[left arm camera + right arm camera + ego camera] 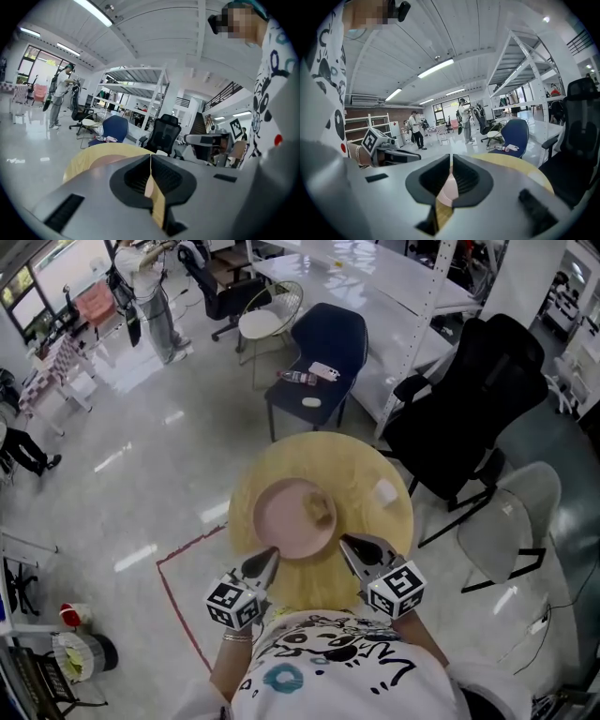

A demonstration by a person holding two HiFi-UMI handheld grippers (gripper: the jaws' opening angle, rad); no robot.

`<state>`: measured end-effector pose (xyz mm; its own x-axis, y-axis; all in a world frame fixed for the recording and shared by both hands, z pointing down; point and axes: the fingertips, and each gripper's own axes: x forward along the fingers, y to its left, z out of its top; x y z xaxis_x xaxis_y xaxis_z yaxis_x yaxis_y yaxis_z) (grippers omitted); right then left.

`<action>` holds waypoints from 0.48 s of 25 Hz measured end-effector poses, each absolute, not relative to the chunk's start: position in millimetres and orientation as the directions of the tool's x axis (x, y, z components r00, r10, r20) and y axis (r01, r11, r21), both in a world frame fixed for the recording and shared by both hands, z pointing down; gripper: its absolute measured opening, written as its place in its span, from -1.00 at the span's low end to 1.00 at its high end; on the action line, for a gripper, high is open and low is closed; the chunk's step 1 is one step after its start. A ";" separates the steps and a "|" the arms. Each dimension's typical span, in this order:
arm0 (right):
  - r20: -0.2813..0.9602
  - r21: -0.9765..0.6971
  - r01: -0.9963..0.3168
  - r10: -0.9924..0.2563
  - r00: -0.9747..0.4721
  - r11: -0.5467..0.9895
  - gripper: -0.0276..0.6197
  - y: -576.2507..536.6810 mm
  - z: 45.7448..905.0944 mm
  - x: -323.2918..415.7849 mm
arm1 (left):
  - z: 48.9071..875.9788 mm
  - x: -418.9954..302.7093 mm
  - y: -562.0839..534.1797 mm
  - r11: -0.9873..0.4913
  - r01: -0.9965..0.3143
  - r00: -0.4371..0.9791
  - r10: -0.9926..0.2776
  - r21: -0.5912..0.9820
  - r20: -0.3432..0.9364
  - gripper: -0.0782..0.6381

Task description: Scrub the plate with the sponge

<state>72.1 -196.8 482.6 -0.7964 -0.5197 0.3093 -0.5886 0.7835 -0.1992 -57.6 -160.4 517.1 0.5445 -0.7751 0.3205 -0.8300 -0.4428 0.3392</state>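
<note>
Both hands are held low and close to the body at the near edge of the round wooden worktop (366,470). Each one points its tongs forward and a bit inward, with the marker cubes facing up.

The left tongs (269,556) are pressed together with nothing in them; in the left gripper view (150,157) the pads meet in one thin line. Same for the right tongs (346,543): the right gripper view (450,157) shows them closed up and empty.

The pink plate (281,526) sits on the worktop right in front of the two tips, roughly between them. The left tip is over the plate's near-left rim, though I can't tell if it's actually touching. The right tip is just beside the near-right rim.

The sponge (322,510) lies on the right half of the plate, past both tips and closer to the right tongs, with neither one on it.
</note>
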 end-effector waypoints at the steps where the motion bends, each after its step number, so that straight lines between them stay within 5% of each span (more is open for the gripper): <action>1: 0.314 -0.204 -0.587 -0.516 -0.797 0.784 -0.81 -199.4 484.6 71.3 | 520.7 -62.4 -162.5 -0.421 -0.839 0.528 -0.782 0.345 0.330 -0.73; 12: 0.373 -0.228 -0.639 -0.540 -0.754 0.735 -0.81 -206.5 505.8 70.0 | 601.4 -123.7 -200.7 -0.261 -0.928 0.368 -0.758 0.266 0.539 -0.73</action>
